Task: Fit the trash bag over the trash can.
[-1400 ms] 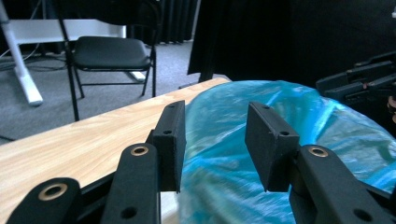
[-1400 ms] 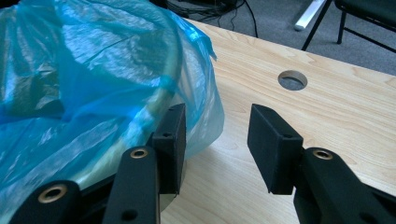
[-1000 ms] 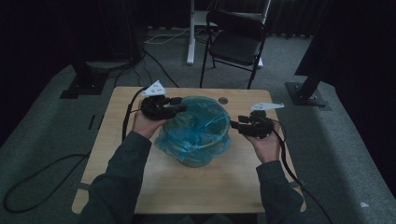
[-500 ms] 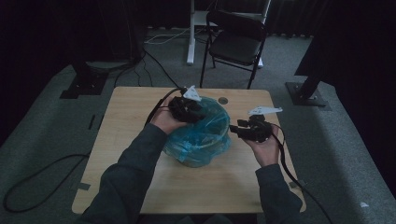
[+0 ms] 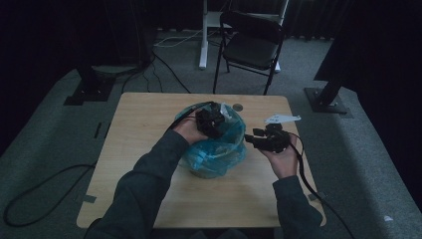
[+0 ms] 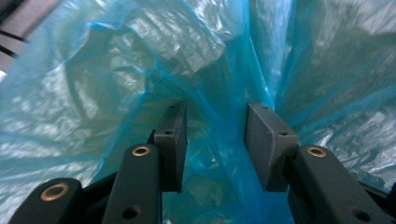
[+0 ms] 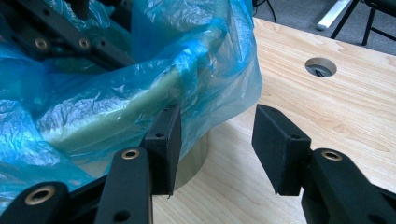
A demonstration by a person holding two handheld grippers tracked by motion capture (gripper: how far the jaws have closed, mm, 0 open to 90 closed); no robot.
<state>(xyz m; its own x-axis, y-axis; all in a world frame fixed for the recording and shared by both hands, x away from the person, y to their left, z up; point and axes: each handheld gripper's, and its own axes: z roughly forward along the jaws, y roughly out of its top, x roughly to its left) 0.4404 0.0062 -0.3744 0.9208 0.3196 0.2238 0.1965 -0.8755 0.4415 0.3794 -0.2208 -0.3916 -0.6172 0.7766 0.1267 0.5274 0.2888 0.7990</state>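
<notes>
Both tongs (image 5: 251, 138) gaping by bag rim (image 5: 234, 119)

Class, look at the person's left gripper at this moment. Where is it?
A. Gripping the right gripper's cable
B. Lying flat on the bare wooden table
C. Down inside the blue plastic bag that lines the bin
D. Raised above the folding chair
C: the high view shows the left gripper in the mouth of the blue plastic bag, and blue film surrounds its open jaws in its own view.
</notes>
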